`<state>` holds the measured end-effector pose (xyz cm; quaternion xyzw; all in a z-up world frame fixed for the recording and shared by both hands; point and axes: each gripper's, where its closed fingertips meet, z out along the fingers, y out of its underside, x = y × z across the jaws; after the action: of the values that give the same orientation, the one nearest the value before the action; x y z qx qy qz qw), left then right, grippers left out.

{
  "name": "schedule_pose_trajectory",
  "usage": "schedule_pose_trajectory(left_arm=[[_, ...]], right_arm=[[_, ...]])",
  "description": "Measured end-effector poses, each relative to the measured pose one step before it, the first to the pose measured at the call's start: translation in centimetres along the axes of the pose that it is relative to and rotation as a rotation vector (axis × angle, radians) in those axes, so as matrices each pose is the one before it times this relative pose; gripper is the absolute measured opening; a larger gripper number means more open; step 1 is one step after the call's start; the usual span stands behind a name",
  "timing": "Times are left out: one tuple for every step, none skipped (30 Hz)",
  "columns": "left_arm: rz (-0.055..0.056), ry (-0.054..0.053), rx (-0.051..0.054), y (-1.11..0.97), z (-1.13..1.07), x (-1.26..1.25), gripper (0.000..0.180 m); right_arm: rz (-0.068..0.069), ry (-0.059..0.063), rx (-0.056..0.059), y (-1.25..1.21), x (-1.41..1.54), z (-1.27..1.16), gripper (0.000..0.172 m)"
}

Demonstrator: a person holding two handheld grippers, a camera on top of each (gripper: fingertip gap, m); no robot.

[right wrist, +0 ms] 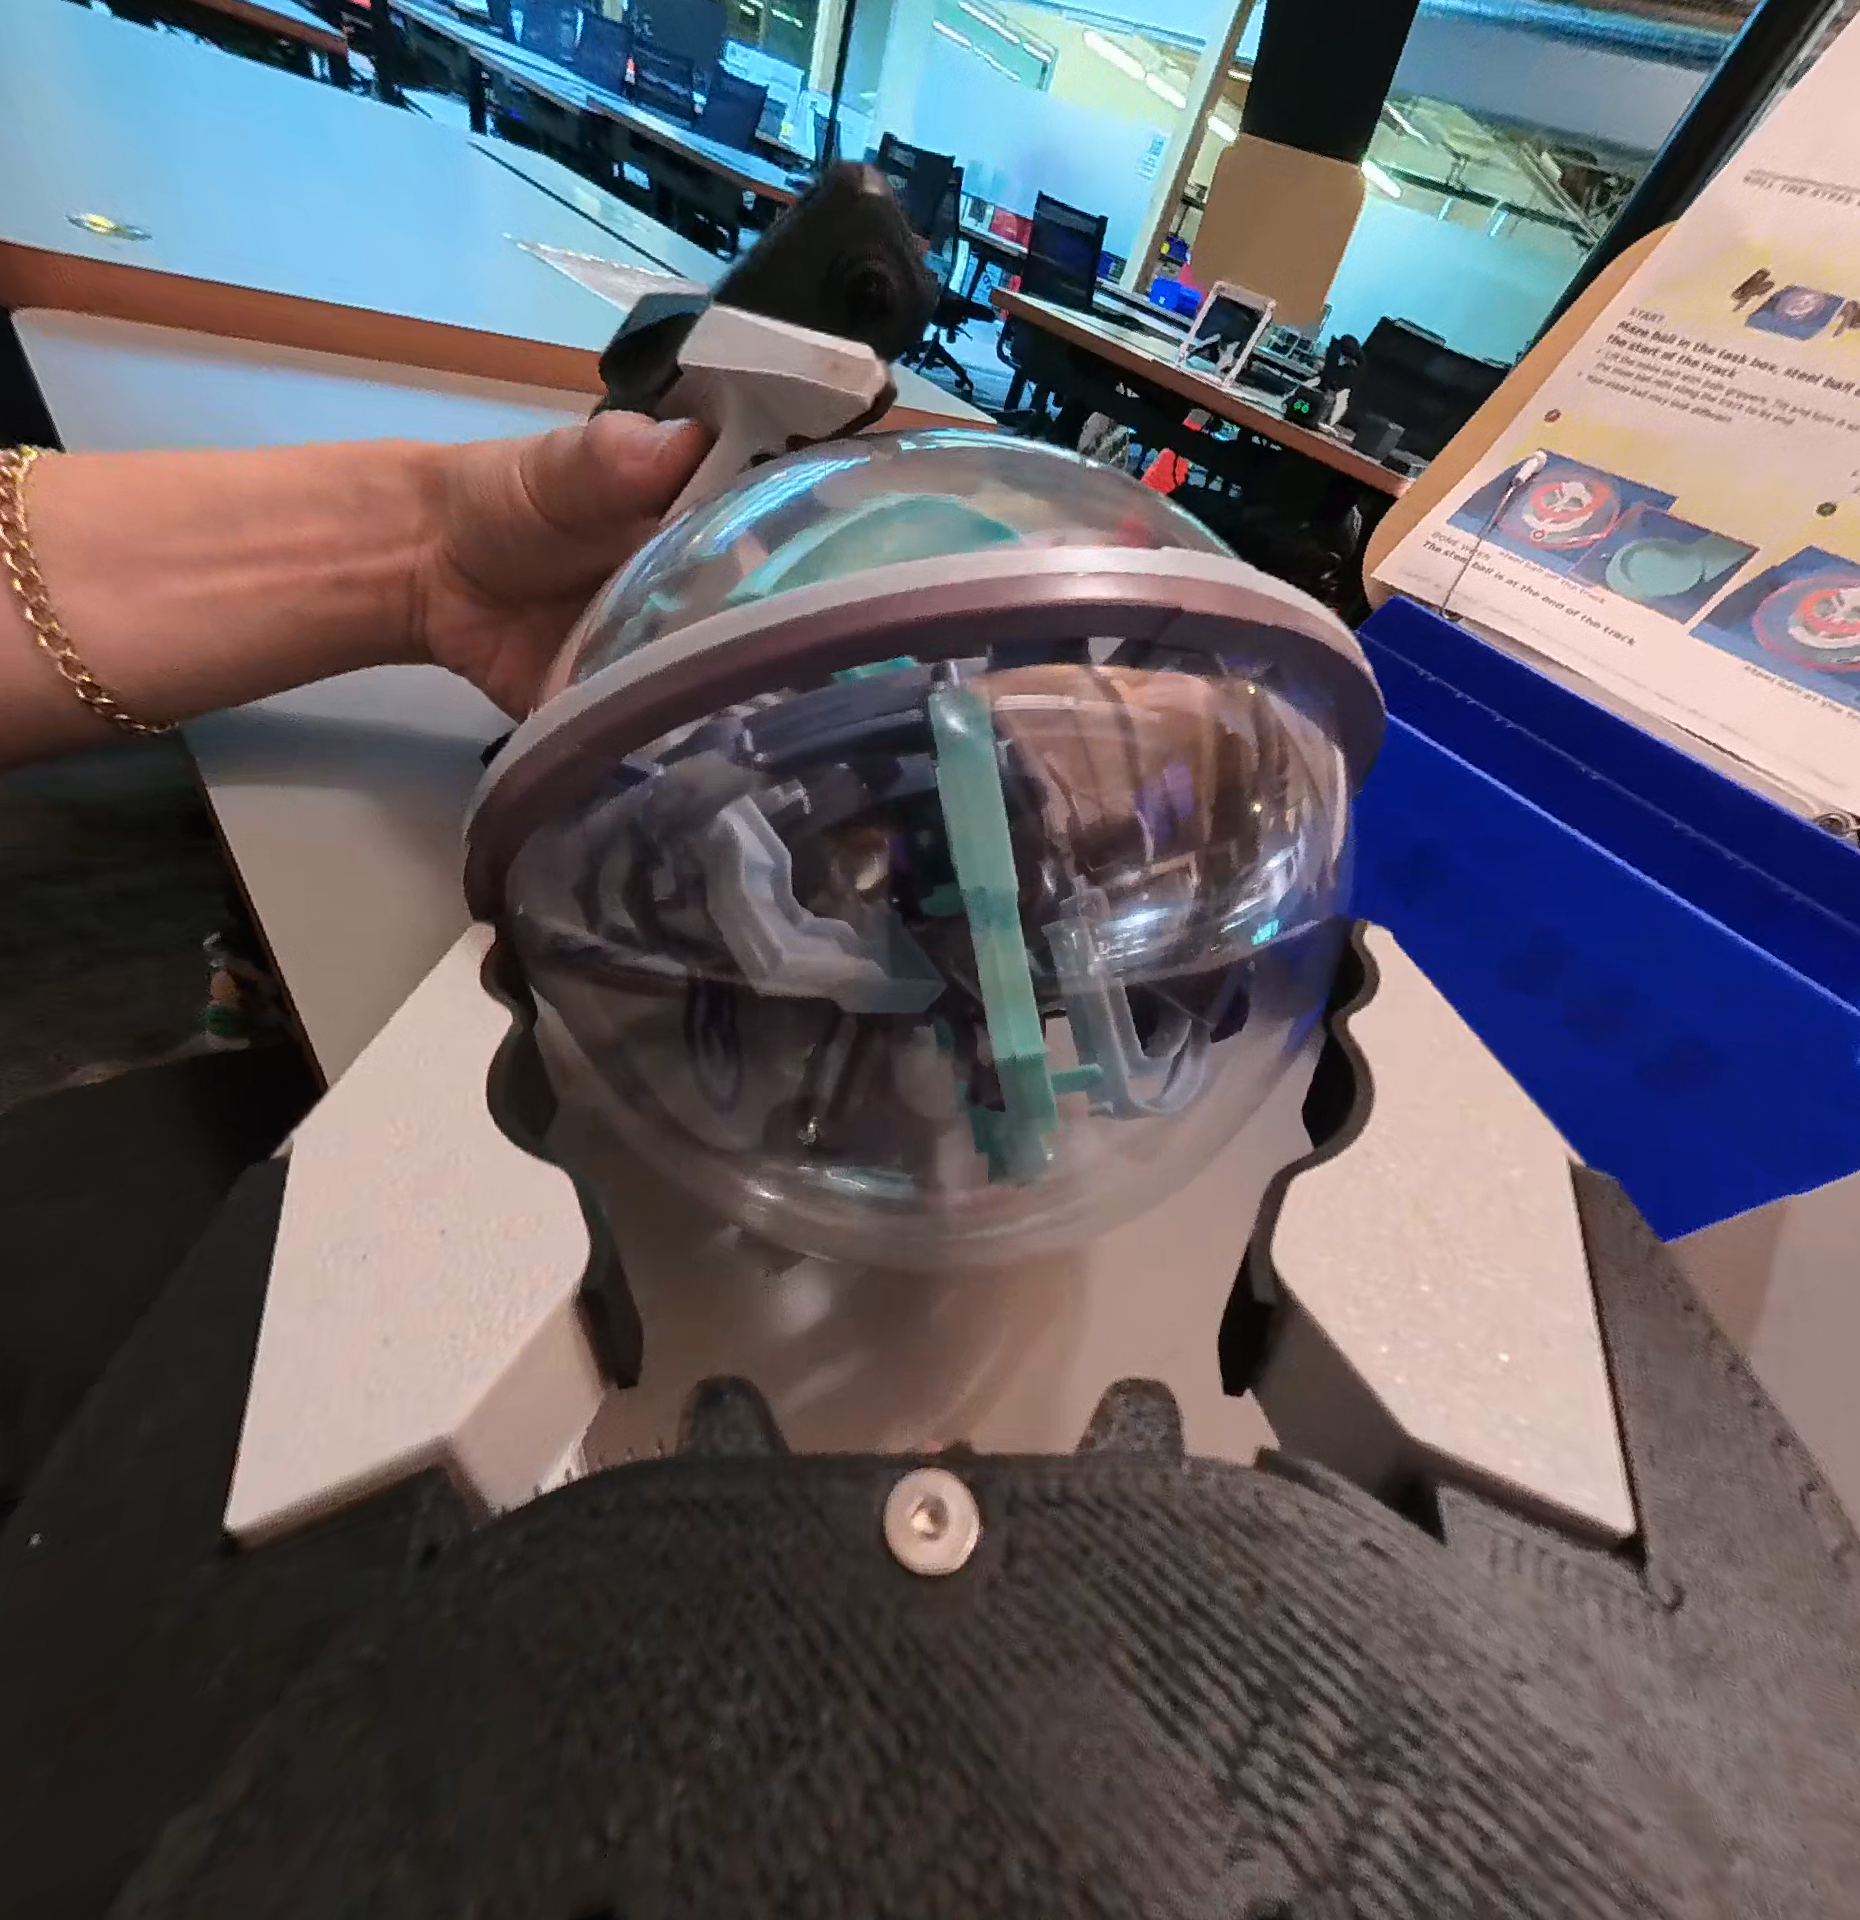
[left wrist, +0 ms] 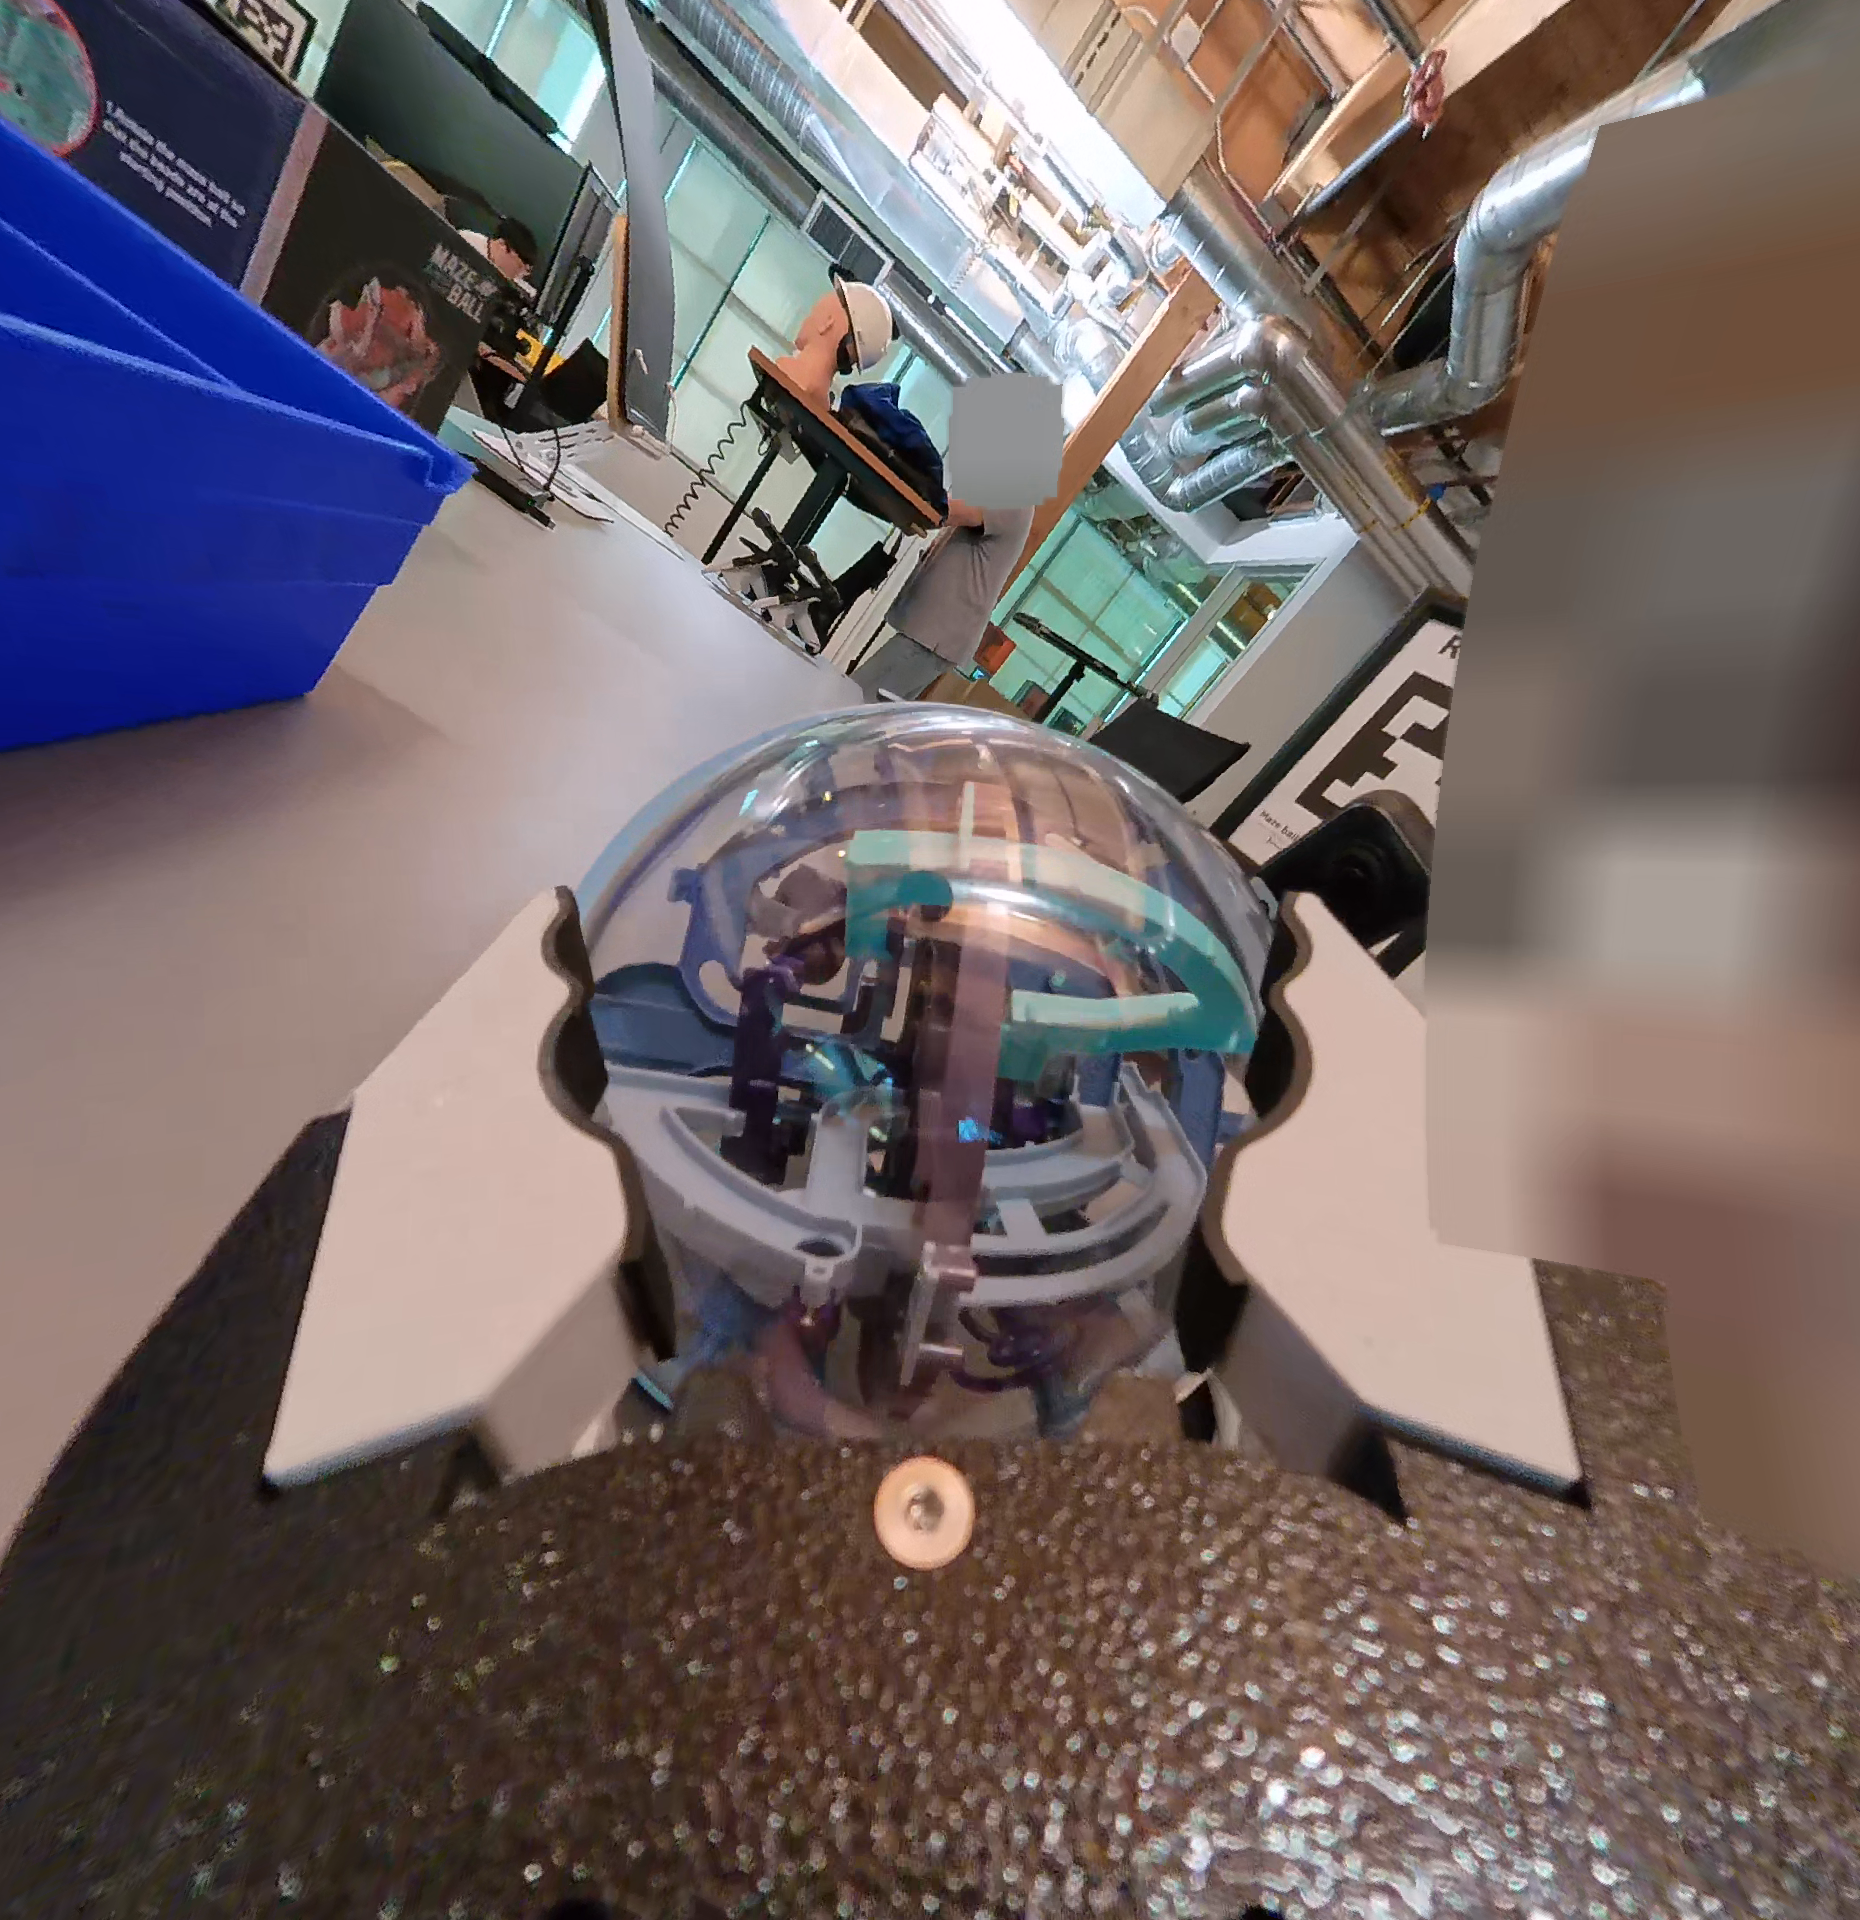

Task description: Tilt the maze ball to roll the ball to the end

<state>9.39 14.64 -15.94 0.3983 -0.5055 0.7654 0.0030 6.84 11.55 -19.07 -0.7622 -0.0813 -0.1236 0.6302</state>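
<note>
The maze ball (left wrist: 921, 1039) is a clear sphere with teal, blue, purple and grey tracks inside and a grey ring around its middle. In the left wrist view it sits between my left gripper's (left wrist: 921, 914) two white fingers, whose wavy dark pads press on its sides. In the right wrist view the maze ball (right wrist: 926, 883) is tilted, with the ring slanting, and my right gripper (right wrist: 921, 966) clasps its lower half with both pads against the shell. A hand (right wrist: 469, 561) holds the left gripper (right wrist: 780, 343) on the ball's far side. I cannot make out the small steel ball.
A blue bin (left wrist: 178, 499) stands on the grey table (left wrist: 282, 883); it shows at the right in the right wrist view (right wrist: 1632, 935). An illustrated instruction sheet (right wrist: 1684, 468) leans behind it. A dark product box (left wrist: 386, 312) stands beyond the bin. A person (left wrist: 957, 582) stands far off.
</note>
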Motion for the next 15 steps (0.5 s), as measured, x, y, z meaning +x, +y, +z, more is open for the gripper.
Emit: schedule_pose_trajectory(left_arm=[[-0.0085,0.0035,0.0015,0.008,-0.032,-0.020,0.123],[-0.0044,0.0030,-0.0009,0.014,-0.032,0.018,0.122],[-0.0039,0.0014,-0.0032,0.043,-0.012,0.028,0.122],[-0.0046,0.0004,-0.0042,0.040,0.004,0.020,0.122],[-0.0034,-0.0015,-0.0027,0.000,0.001,-0.015,0.122],[-0.0051,-0.0032,-0.0017,-0.015,0.004,-0.044,0.122],[-0.0088,-0.0048,-0.0011,-0.019,0.013,-0.083,0.122],[-0.0112,-0.0070,-0.0006,-0.021,-0.002,-0.117,0.122],[-0.0119,-0.0055,-0.0003,-0.031,-0.006,-0.125,0.122],[-0.0147,-0.0067,-0.0011,-0.041,-0.014,-0.142,0.123],[-0.0145,-0.0053,0.0011,-0.076,-0.002,-0.111,0.122],[-0.0148,-0.0070,0.0053,-0.116,-0.004,-0.147,0.121],[-0.0193,-0.0082,0.0075,-0.127,-0.001,-0.164,0.120],[-0.0168,-0.0060,0.0035,-0.074,0.001,-0.155,0.120],[-0.0172,-0.0050,0.0022,-0.074,-0.046,-0.116,0.119]], right_arm=[[0.0024,-0.0003,0.0032,-0.043,-0.031,0.002,0.146],[-0.0007,-0.0004,0.0020,-0.033,-0.029,-0.008,0.146],[-0.0003,-0.0020,0.0024,-0.056,-0.049,-0.009,0.146],[0.0004,-0.0018,0.0017,-0.042,-0.054,0.008,0.147],[0.0015,0.0006,0.0000,-0.013,0.000,0.018,0.147],[0.0052,0.0005,0.0006,-0.018,0.013,0.014,0.147],[0.0064,0.0010,0.0022,-0.024,0.029,0.019,0.147],[0.0068,0.0022,0.0022,-0.019,0.062,0.020,0.147],[0.0067,0.0027,0.0022,-0.021,0.070,0.030,0.147],[0.0067,0.0040,0.0028,-0.045,0.062,0.020,0.146],[0.0069,0.0048,0.0034,-0.060,0.053,0.024,0.146],[0.0047,0.0061,0.0031,-0.036,0.072,0.013,0.146],[-0.0028,0.0046,0.0002,0.011,0.060,0.003,0.145],[-0.0131,-0.0002,-0.0026,0.064,-0.034,-0.001,0.146],[-0.0221,-0.0046,-0.0071,0.150,-0.105,0.008,0.148]])
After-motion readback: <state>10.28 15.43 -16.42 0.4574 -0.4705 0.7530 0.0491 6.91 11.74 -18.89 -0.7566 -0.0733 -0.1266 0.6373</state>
